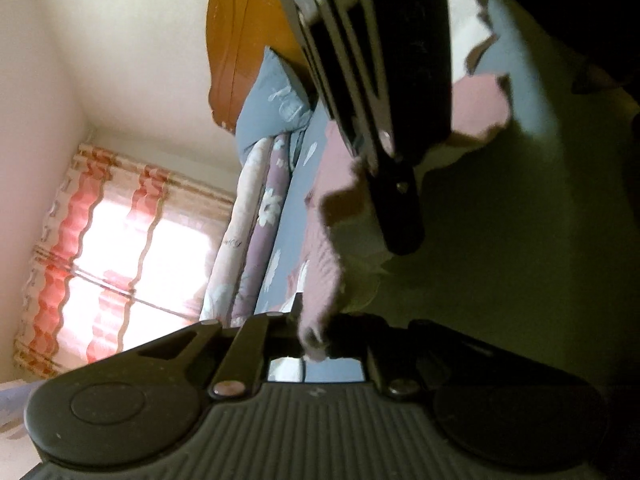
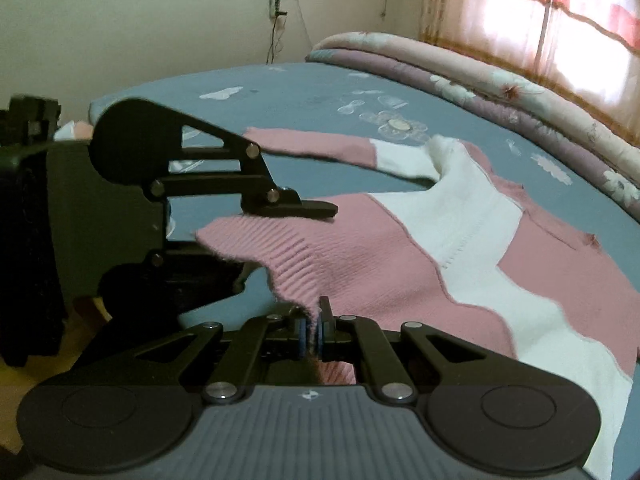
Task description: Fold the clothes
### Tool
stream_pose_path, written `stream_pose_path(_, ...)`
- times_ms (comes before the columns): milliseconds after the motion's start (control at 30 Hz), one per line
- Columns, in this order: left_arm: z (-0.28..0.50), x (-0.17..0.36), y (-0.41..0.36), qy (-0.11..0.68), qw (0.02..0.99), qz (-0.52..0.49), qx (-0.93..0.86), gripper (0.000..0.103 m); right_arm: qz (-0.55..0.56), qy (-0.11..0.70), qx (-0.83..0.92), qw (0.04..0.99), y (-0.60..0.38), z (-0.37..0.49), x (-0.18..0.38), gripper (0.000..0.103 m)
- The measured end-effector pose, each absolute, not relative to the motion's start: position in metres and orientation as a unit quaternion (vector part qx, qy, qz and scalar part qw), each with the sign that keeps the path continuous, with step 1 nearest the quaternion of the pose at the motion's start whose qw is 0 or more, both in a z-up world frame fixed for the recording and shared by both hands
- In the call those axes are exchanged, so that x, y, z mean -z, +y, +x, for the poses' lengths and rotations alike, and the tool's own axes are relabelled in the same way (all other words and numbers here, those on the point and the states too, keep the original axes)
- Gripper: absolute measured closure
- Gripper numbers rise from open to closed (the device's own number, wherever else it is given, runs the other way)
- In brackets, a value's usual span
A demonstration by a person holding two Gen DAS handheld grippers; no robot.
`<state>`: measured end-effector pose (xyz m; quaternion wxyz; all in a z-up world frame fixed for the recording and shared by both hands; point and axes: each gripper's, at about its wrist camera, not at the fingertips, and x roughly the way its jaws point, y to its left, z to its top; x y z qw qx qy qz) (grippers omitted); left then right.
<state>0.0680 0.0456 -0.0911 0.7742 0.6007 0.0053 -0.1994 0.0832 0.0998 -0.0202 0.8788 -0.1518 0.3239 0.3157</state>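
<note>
Pink-and-white sweater [image 2: 420,248] is lying spread across a blue floral bed sheet [image 2: 304,92], w/ both grippers pinching its ribbed pink hem at the near edge. Right gripper [image 2: 314,336] is holding the hem, jaws closed tight on the knit. Left gripper [image 2: 320,214], seen to the left in the right wrist view, is clamping the same hem further along, jaws shut on fabric. Folded quilts [image 2: 500,92] are lying along the far right of the bed, beside striped curtains [image 2: 560,20].
</note>
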Motion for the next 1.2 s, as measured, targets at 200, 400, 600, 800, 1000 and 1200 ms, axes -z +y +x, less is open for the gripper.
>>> stream_pose_path(200,0.071,0.106,0.045,0.054,0.768,0.602,0.212,0.097,-0.148,0.363,-0.325,0.860,0.108,0.089,0.047,0.096)
stream_pose_path(400,0.079,0.114,0.043,0.104,0.757,0.605,0.224,0.088,-0.109,0.393,-0.342,0.846,0.102,0.091,0.055,0.077)
stream_pose_path(600,0.081,0.091,0.064,0.158,0.791,0.553,0.210,0.088,-0.081,0.368,-0.318,0.870,0.058,0.077,0.027,0.051)
stream_pose_path(800,0.080,0.069,0.092,0.197,0.819,0.512,0.166,0.088,0.004,0.364,-0.213,0.907,-0.027,0.077,0.012,0.040)
stream_pose_path(1000,0.076,0.038,0.096,0.225,0.883,0.383,0.148,0.088,0.093,0.342,-0.094,0.930,-0.115,0.078,0.005,0.038)
stream_pose_path(1200,0.103,0.040,0.067,0.284,0.900,0.255,0.210,0.087,0.199,0.348,-0.007,0.916,-0.203,0.093,0.029,0.072)
